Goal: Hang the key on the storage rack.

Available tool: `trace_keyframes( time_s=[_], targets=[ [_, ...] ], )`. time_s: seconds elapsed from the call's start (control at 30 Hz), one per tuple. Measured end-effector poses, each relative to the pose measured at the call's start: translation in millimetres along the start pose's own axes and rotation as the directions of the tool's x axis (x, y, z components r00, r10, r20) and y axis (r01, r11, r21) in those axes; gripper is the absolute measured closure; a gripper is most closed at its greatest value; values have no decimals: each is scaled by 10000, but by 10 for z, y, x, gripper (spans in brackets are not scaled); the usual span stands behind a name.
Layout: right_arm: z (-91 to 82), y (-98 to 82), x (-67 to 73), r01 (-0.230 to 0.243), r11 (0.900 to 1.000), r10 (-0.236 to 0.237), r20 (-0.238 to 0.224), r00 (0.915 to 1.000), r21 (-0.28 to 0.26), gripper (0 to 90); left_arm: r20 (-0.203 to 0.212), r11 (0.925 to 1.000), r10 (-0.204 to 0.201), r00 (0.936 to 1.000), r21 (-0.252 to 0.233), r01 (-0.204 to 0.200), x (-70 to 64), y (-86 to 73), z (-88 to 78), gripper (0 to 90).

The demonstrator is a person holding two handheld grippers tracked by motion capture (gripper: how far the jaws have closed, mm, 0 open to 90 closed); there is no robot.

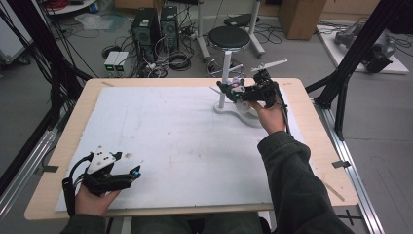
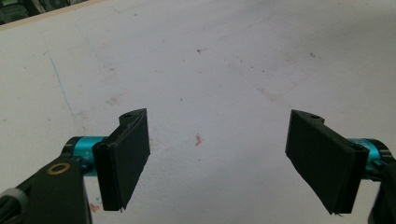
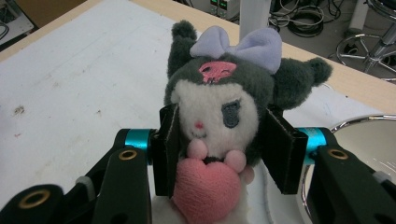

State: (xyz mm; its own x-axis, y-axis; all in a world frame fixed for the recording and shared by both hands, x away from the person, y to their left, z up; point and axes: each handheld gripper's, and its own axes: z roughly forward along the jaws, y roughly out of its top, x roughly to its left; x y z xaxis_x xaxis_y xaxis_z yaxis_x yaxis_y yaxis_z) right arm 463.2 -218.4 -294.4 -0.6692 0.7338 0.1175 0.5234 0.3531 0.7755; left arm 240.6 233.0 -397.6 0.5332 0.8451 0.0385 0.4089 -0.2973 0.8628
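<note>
Foam board [image 1: 185, 146] covered most of the tabletop and served as the landmark; at its near-left corner the left gripper [image 1: 134, 171] rested in the person's hand, its jaws spread wide over bare, speckled board with nothing between them [image 2: 217, 154]; it looked idle. Far across the board, at its far-right corner, the right gripper [image 1: 237, 91] was raised just beside the white stand [image 1: 225, 83], whose post rose from a curved base on the board; the jaws were pressed onto a plush toy [image 3: 219, 112], a dark grey doll with a cream face, a lilac bow and a pink heart at its chest, pinching it at both cheeks [image 3: 170, 144] so that the head bulged upward between the pads. The toy was thus held above the board, close against the stand's post; whether it already touched a peg there could not be told. The step in hand seemed to be hanging or seating the toy on the stand; to do it well, the grip should stay firm but level, the approach slow, and the jaws parted only once the toy sat securely; soft plush slips easily.
</note>
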Motion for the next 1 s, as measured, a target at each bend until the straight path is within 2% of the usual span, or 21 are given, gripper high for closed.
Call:
trace_keyframes(
  time_s=[0.27,0.5,0.57,1.0],
  targets=[
    [33,-82,34,292,9990,-296,124,9995,330,509,28,10000,37,10000,16,-37,-5,3,5,221],
    [106,-153,61,321,9976,-325,52,9995,608,502,10,10000,40,10000,20,-40,-8,4,0,221],
    [126,-165,64,474,9971,-478,57,9988,601,500,19,10000,39,10000,28,-39,-7,5,0,221],
    [208,-235,89,431,9954,-430,-32,9991,851,480,23,10000,-21,10000,5,21,-6,6,1,221]
  ],
)
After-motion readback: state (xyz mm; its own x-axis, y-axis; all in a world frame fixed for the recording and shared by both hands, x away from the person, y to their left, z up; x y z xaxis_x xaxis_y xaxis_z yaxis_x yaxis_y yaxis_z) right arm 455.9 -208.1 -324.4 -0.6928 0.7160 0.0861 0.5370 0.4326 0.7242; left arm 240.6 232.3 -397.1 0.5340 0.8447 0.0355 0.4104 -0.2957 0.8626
